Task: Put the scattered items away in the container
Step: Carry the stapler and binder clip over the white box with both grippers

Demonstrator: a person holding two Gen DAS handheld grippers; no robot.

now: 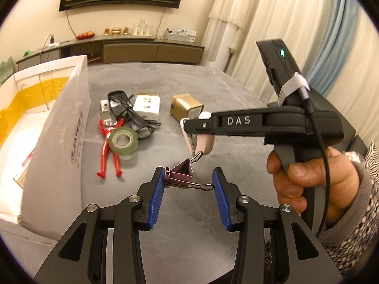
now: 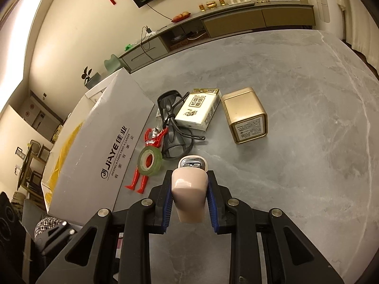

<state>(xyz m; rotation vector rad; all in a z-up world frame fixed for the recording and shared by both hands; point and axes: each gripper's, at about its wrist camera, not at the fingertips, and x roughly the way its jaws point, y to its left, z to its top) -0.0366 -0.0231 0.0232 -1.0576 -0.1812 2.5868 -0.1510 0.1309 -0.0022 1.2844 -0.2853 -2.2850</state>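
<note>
My left gripper (image 1: pixel 189 184) is open around a pink binder clip (image 1: pixel 181 172) lying on the grey table; the clip touches the left pad. My right gripper (image 2: pixel 189 189) is shut on a beige stapler (image 2: pixel 189 189) and holds it above the table; it shows in the left wrist view (image 1: pixel 201 139) just beyond the clip. The open white cardboard box (image 1: pixel 56 127) stands at the left. Beside it lie a red toy figure (image 1: pixel 106 146), a green tape roll (image 1: pixel 123 140), black glasses (image 1: pixel 128 111), a white packet (image 1: pixel 146 107) and a gold tin (image 1: pixel 187 106).
The grey marble table (image 2: pixel 296 82) stretches to the right and far side. A small white bottle (image 1: pixel 105 110) lies next to the glasses. A low cabinet (image 1: pixel 142 49) with small items runs along the far wall. Curtains (image 1: pixel 296 35) hang at the right.
</note>
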